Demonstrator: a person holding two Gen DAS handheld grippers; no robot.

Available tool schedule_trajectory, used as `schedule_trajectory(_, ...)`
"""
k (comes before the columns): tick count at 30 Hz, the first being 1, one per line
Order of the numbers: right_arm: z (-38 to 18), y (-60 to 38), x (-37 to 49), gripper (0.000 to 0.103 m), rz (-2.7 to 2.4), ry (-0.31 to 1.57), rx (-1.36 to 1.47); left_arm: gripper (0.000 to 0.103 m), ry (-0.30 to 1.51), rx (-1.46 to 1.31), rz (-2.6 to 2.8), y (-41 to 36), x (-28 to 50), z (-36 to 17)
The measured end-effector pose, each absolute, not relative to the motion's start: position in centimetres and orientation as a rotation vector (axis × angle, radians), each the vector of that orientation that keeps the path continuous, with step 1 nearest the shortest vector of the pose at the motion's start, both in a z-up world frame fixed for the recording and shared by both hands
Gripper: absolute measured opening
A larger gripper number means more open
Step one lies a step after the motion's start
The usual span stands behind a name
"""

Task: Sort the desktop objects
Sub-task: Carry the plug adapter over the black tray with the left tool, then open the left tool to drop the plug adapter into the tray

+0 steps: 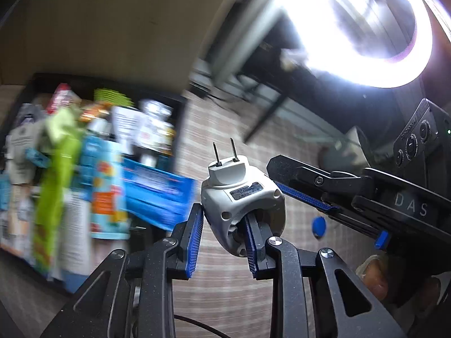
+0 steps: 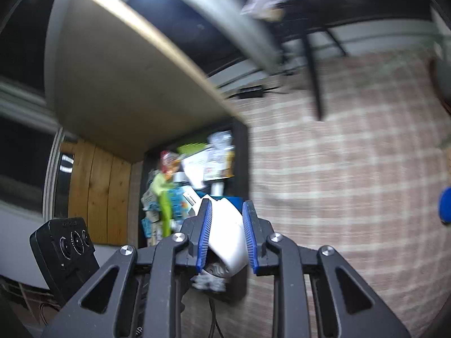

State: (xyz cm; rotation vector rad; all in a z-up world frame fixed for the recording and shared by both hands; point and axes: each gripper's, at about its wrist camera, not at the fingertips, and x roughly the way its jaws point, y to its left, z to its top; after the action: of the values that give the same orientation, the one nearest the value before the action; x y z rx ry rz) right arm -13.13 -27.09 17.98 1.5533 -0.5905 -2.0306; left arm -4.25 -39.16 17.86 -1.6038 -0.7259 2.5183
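My left gripper [image 1: 222, 242] is shut on a white plug adapter [image 1: 242, 205], one finger outside its body and one inside its hollow, the two prongs pointing up. It is held above a checked tablecloth [image 1: 225, 290]. My right gripper [image 2: 227, 235] has its jaws set around a white object [image 2: 228, 239], apparently the same adapter; whether its blue pads press on it I cannot tell. The right gripper also shows in the left wrist view [image 1: 307, 194], close beside the adapter. A black tray [image 2: 242, 152] full of packets and boxes [image 1: 84, 163] lies left of both grippers.
A small blue disc [image 1: 319, 226] lies on the cloth right of the adapter; it also shows at the right edge of the right wrist view [image 2: 445, 205]. A ring light [image 1: 366, 28] glares at upper right. A pale board [image 2: 112, 90] stands behind the tray.
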Motion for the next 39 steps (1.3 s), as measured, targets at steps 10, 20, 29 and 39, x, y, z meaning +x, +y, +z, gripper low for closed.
schedule_trajectory(10, 20.3, -39.9, -14.4, 0.030, -1.958, -0.433, 1.525, 0.025, -0.772, -1.589, 2.683, -48.3, -4.6, 18.9)
schedule_trajectory(20, 19.7, -46.8, -16.0, 0.030, -1.921, -0.316, 1.547, 0.026, -0.841, -1.620, 2.751, -55.6, -7.3, 17.4)
schedule_trajectory(29, 19.9, -48.1, -17.2, 0.030, -1.988, -0.283, 1.515, 0.049, -0.804, -1.657, 2.848, -57.7, -8.6, 16.5)
schedule_trajectory(39, 19.8, -46.2, -17.4, 0.031, -2.006, -0.284, 1.518, 0.052, -0.747, -1.657, 2.843, -56.4, -8.1, 17.6)
